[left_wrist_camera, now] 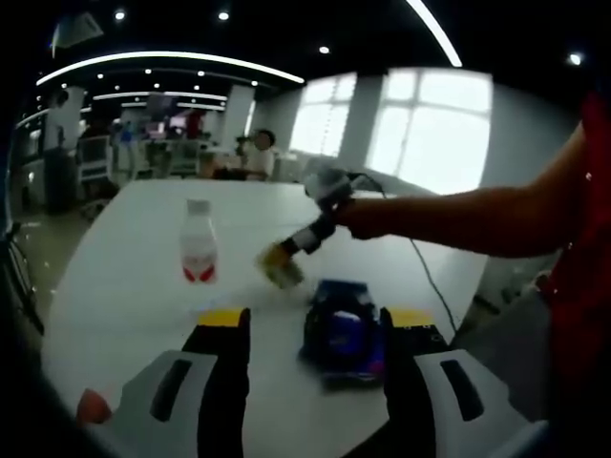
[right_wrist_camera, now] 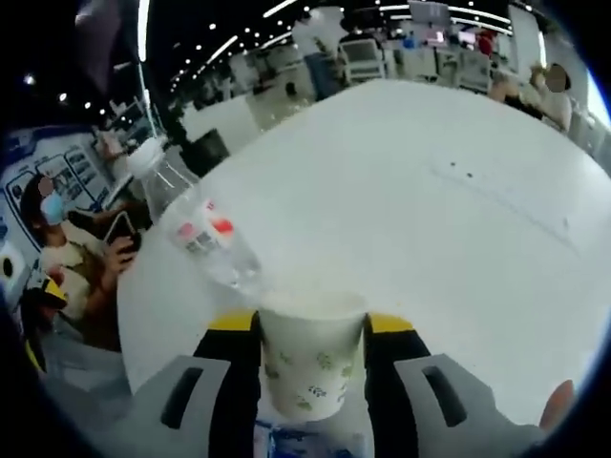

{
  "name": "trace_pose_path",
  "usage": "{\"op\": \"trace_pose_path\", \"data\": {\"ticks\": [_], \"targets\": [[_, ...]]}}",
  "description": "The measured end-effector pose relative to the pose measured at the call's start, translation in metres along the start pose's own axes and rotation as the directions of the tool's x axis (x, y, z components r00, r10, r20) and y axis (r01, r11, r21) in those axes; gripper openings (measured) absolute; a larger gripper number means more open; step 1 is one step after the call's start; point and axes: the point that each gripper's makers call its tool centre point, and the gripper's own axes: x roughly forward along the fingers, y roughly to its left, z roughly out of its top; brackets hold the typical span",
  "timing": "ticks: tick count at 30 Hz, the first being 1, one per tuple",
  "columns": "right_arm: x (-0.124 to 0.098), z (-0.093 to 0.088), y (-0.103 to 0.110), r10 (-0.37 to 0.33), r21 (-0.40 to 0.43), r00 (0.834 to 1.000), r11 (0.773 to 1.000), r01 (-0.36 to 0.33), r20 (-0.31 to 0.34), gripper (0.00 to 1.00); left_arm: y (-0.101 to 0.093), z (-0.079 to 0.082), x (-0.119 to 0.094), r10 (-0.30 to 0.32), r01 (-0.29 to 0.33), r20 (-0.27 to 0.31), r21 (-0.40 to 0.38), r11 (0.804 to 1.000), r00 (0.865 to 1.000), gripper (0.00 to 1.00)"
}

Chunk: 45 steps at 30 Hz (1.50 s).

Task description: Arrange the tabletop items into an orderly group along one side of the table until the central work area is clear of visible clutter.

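My left gripper [left_wrist_camera: 317, 322] hovers low over the white table [left_wrist_camera: 124, 286], jaws open. A blue packet [left_wrist_camera: 344, 334] lies between them, close against the right jaw. Beyond it, a person's arm brings in my right gripper [left_wrist_camera: 307, 239], shut on a tilted paper cup [left_wrist_camera: 279, 267]. A clear plastic bottle [left_wrist_camera: 198, 243] with a red-and-white label stands to the cup's left. In the right gripper view, my right gripper [right_wrist_camera: 310, 329] clamps the white, leaf-printed paper cup [right_wrist_camera: 310, 367], the bottle [right_wrist_camera: 196, 234] stands just behind and to its left, and the blue packet [right_wrist_camera: 305, 444] peeks out below the cup.
The white table [right_wrist_camera: 430, 210] stretches far ahead in the right gripper view. A seated person holding a phone [right_wrist_camera: 67, 253] is off the table's left edge. A cable [left_wrist_camera: 430, 281] runs along the table near the arm. Desks and chairs fill the room behind.
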Motion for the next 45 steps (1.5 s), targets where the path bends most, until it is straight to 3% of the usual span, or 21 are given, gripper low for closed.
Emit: {"op": "trace_pose_path", "data": {"ticks": [4, 13, 16, 22, 29, 33, 45], "targets": [[-0.002, 0.019, 0.013, 0.05, -0.045, 0.989, 0.998, -0.044, 0.137, 0.41, 0.003, 0.003, 0.0, 0.013, -0.013, 0.017, 0.0, 1.0, 1.0, 0.58], [0.0, 0.027, 0.028, 0.1, -0.106, 0.959, 0.992, -0.074, 0.264, 0.41, 0.004, 0.006, 0.0, 0.02, -0.02, 0.036, -0.004, 1.0, 0.999, 0.74], [0.002, 0.026, 0.03, 0.109, -0.114, 0.952, 0.99, -0.079, 0.285, 0.4, 0.005, 0.008, 0.001, 0.03, -0.029, 0.054, -0.002, 1.0, 0.998, 0.86], [0.007, 0.028, 0.032, 0.122, -0.132, 0.938, 0.988, -0.083, 0.324, 0.4, 0.003, 0.012, 0.003, 0.025, -0.025, 0.077, -0.008, 1.0, 0.997, 0.99], [0.011, 0.032, 0.036, 0.151, -0.171, 0.917, 0.981, -0.092, 0.37, 0.39, -0.004, 0.014, 0.005, -0.008, 0.007, 0.084, 0.003, 1.0, 0.996, 0.99], [0.015, 0.032, 0.035, 0.16, -0.183, 0.908, 0.979, -0.094, 0.386, 0.39, -0.003, 0.009, 0.006, -0.002, 0.002, 0.057, -0.006, 1.0, 0.998, 0.99], [0.022, 0.032, 0.036, 0.167, -0.216, 0.903, 0.973, -0.086, 0.397, 0.39, 0.0, 0.008, 0.007, 0.013, -0.013, 0.052, -0.009, 1.0, 0.999, 0.99]]}}
